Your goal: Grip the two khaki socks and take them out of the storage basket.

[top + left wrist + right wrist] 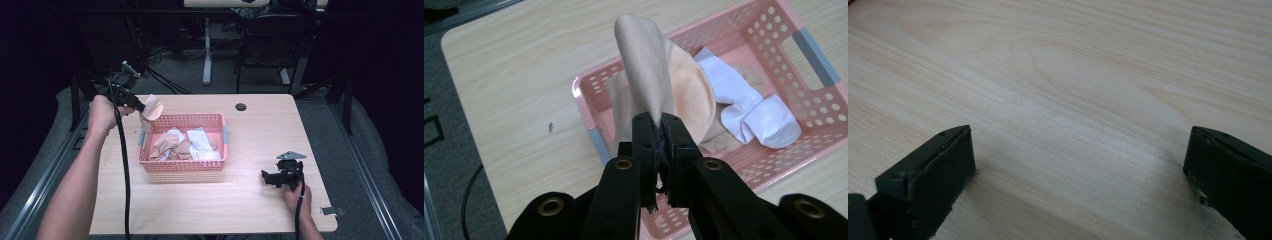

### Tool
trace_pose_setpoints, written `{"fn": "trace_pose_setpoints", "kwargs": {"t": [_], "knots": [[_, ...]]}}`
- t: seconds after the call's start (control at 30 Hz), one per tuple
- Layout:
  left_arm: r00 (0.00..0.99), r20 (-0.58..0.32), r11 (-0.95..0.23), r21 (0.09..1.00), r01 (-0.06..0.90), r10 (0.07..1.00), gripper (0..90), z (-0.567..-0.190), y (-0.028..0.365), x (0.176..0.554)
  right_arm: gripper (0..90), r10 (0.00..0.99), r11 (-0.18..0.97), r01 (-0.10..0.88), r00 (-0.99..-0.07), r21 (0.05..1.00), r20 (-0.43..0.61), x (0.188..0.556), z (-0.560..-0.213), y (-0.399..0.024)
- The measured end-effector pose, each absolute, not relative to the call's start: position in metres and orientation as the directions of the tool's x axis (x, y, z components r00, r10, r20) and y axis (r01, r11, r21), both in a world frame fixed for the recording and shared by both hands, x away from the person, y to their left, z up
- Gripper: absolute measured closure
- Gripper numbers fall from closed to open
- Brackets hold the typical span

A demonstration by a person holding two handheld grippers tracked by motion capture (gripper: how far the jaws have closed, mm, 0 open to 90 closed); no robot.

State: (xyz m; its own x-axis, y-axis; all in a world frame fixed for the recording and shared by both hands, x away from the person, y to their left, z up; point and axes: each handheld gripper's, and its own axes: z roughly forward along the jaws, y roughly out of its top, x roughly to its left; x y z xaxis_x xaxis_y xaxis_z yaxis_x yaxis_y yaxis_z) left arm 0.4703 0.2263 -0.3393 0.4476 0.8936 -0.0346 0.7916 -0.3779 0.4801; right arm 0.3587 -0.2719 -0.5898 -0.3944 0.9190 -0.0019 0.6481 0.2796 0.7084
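Unmarked beige sock (649,75) in left gripper (658,125) fingers above pink basket (819,60)

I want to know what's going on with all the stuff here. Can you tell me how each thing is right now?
Left gripper: shut on the beige sock, lifted over the basket's corner.
Beige sock: pinched at one end, held up in the air.
Pink basket: upright on the table, partly filled with socks.
White sock: lying crumpled in the basket.
Right gripper: open, holding nothing, low over bare table.
Table: wooden top, basket standing on it.
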Motion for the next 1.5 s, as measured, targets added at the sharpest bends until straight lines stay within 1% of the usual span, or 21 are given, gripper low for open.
{"fn": "trace_pose_setpoints", "kwargs": {"t": [0.43,0.7,1.1,1.27,1.5], "knots": [[0.362,-0.042,-0.296,0.492,0.819,0.931,85.9,-0.329,0.269,0.461,0.0,0.919,0.279,0.648,-0.395,0.709,-0.001,0.359,-0.59,-0.272],[0.296,-0.05,-0.235,0.486,0.842,0.954,85.9,-0.335,0.296,0.459,0.0,0.919,0.28,0.648,-0.394,0.708,-0.002,0.359,-0.59,-0.272],[0.19,-0.069,-0.139,0.449,0.883,0.979,85.9,-0.362,0.331,0.459,0.0,0.919,0.279,0.648,-0.394,0.709,-0.002,0.359,-0.59,-0.272],[0.165,-0.072,-0.118,0.435,0.893,0.984,85.9,-0.376,0.339,0.457,0.0,0.919,0.279,0.648,-0.394,0.709,-0.002,0.359,-0.59,-0.272],[0.156,-0.07,-0.114,0.409,0.905,0.985,85.9,-0.393,0.341,0.458,0.0,0.918,0.281,0.647,-0.396,0.709,-0.004,0.359,-0.59,-0.272]]}}
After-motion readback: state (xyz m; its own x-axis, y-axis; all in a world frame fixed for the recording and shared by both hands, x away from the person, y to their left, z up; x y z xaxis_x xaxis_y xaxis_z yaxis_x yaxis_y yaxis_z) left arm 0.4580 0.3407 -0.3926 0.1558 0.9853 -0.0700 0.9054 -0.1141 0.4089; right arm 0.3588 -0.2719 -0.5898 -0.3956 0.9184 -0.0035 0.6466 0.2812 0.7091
